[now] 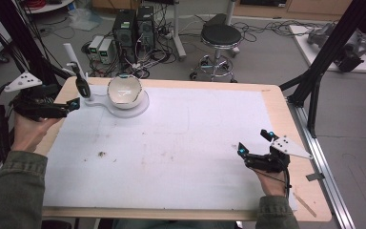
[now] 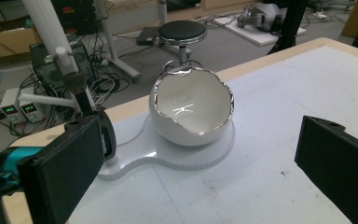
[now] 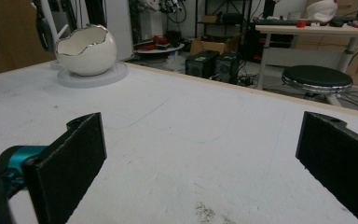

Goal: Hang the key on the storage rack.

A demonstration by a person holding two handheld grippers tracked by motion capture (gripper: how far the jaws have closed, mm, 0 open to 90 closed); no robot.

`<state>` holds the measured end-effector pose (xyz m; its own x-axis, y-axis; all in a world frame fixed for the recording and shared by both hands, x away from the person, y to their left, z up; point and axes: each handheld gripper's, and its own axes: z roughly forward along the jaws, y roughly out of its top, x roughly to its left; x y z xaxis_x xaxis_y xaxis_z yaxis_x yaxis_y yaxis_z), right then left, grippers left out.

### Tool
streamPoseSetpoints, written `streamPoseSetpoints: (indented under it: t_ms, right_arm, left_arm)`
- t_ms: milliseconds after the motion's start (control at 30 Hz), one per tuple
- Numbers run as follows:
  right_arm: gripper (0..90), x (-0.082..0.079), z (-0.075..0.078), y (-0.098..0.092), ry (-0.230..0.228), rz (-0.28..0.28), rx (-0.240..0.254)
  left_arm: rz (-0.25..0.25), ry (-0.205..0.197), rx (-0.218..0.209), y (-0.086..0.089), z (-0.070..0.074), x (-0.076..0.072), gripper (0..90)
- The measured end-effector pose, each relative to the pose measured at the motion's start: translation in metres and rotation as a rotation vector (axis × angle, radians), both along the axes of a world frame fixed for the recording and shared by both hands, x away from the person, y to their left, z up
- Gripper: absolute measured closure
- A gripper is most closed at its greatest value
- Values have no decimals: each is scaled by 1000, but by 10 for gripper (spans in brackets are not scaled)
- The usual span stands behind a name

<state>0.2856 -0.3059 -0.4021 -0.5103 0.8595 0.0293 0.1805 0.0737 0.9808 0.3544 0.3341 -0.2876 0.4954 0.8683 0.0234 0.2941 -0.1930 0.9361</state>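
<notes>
Left gripper [image 1: 74, 103] hovers just beside the white eggshell-shaped bowl [image 1: 124, 90], its jaws spread wide and holding nothing; in the left gripper view the bowl [image 2: 191, 112] sits ahead between the two jaws. That bowl, with a jagged silver rim, stands upright on a white base plate [image 1: 138, 109] at the far left corner of the surface [image 1: 181, 143]. A dark handled tool [image 1: 82, 85] hangs on a white stand just beside the bowl. Right gripper [image 1: 253, 145] is well apart from the bowl, jaws also wide and empty.
</notes>
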Motion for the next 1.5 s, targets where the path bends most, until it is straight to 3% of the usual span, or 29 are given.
streamPoseSetpoints:
  t_ms: [300,433,767,867,967,1167,1500]
  right_arm:
    - [7,-1,0,0,4,-5,-1]
    - [7,-1,0,0,5,-7,-2]
    - [7,-1,0,-2,0,-14,-3]
    - [7,-1,0,-2,-1,-14,-4]
    - [7,-1,0,-2,-5,-12,-4]
    - [7,-2,1,-3,-2,-15,2]
    - [7,-2,0,-2,3,-14,-7]
  left_arm:
    - [25,-44,-14,3,-20,-12,18]
    - [32,-101,-2,2,-30,-18,18]
    - [51,-151,-57,8,-51,-31,20]
    - [41,-154,-72,8,-57,-35,20]
    - [43,-149,-58,5,-64,-38,20]
    - [77,-171,-72,5,-82,-47,20]
    - [92,-148,-88,9,-102,-65,20]
